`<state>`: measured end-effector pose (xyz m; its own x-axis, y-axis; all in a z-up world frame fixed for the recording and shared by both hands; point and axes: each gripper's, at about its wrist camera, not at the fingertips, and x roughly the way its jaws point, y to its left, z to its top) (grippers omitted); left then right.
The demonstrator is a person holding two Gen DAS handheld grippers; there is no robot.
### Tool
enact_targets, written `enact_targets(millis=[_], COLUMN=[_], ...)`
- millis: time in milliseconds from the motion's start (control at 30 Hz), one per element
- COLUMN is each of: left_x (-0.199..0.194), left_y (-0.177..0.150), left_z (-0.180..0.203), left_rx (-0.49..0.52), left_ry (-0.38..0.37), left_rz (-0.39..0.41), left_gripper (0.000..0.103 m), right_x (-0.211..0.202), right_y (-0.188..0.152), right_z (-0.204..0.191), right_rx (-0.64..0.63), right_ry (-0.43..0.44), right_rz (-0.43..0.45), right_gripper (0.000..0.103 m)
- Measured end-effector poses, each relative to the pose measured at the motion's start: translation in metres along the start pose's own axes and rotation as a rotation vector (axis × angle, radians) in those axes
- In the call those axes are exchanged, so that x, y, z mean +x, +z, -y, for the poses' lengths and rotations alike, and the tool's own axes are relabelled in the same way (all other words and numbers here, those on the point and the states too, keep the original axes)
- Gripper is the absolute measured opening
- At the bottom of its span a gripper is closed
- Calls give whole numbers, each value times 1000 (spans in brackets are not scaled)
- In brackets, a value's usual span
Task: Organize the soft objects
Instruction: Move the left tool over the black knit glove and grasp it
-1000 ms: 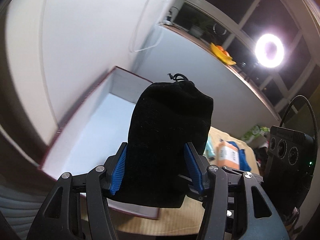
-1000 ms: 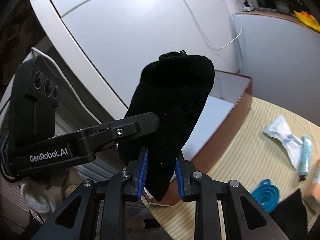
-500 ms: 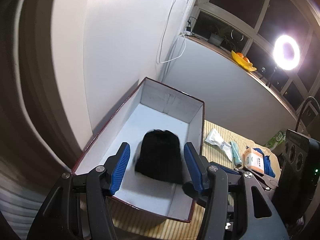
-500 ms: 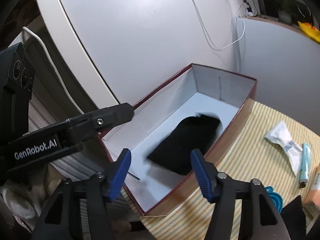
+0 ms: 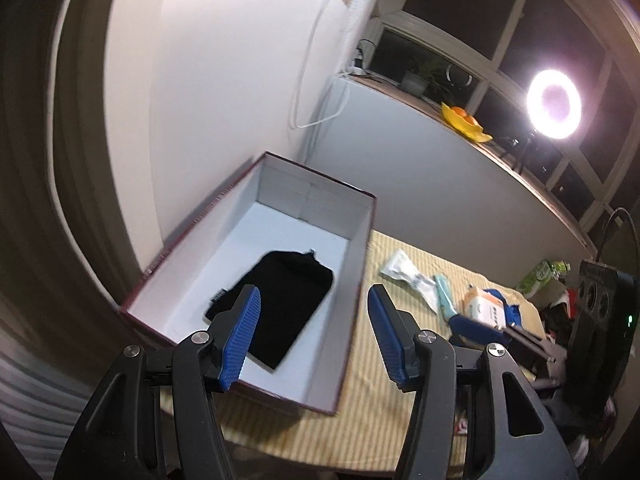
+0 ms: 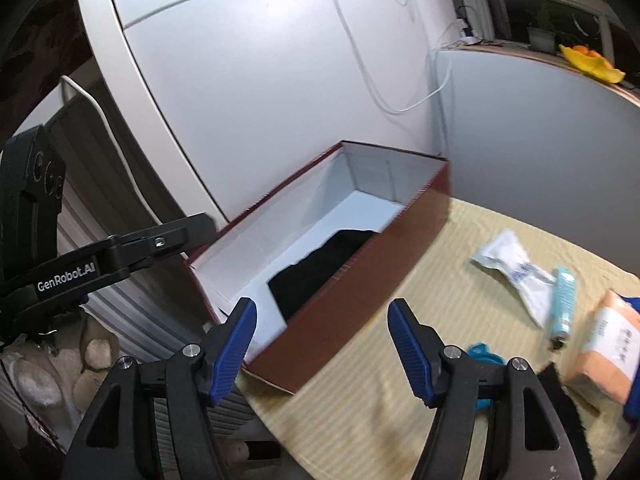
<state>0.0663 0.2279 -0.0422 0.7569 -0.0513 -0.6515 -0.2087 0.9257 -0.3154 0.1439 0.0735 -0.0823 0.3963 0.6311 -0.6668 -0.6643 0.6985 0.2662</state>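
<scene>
The black pouch (image 5: 276,308) lies flat on the white floor of the red box (image 5: 352,312), in the half of the box nearer the claws, its drawstring end pointing toward the box's far wall. The box stands on the striped mat (image 5: 384,412) that covers the worktop, with its long left side close to the white wall.

The left claw (image 5: 312,336) hangs above the box's near end with its blue pads spread to a middling gap and nothing between them; in the left wrist view the pouch shows just past the left pad, down inside the box and apart from it. The right claw (image 6: 320,346) stands outside the box, over its near corner and long red side; its jaws are opening and hold nothing. In the right wrist view the pouch (image 6: 320,268) shows only partly, behind the box's red wall (image 6: 360,292).

To the right of the box, on the mat, lie a white packet (image 6: 516,272), a pale blue tube (image 6: 562,300), an orange pack (image 6: 604,344) and a blue folded thing (image 6: 484,354), all well apart from the pouch. A black cloth edge (image 6: 564,412) shows at the right claw's right finger, beside the box's right.
</scene>
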Motion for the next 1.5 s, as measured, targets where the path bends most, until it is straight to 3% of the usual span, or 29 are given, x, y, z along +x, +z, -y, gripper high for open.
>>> enact_targets(millis=[367,500,633,967,1267,1500], left_x=[-1,12,28,76,118,140], left_y=[-39,-58,-75,-114,-125,-132], left_z=[56,80,105,156,172,176], left_rx=[48,68,83,90,-1,-37], left_ry=[-125,-182,-239,-310,-367,-369], left_rz=[-64,-134,-196,-365,-481,-531], left_gripper=[61,61,61,68,68,68], right_x=[-79,-106,-122,-99,-76,-65], right_y=[-32,-45,-60,-97,-113,-118], right_z=[79,121,153,199,232,244], right_rx=[42,95,98,144,264,313], right_ry=[-11,-30,-80,-70,9,58], right_rz=[40,61,19,-200,-275,-296], right_gripper=[64,65,65,65,65,65])
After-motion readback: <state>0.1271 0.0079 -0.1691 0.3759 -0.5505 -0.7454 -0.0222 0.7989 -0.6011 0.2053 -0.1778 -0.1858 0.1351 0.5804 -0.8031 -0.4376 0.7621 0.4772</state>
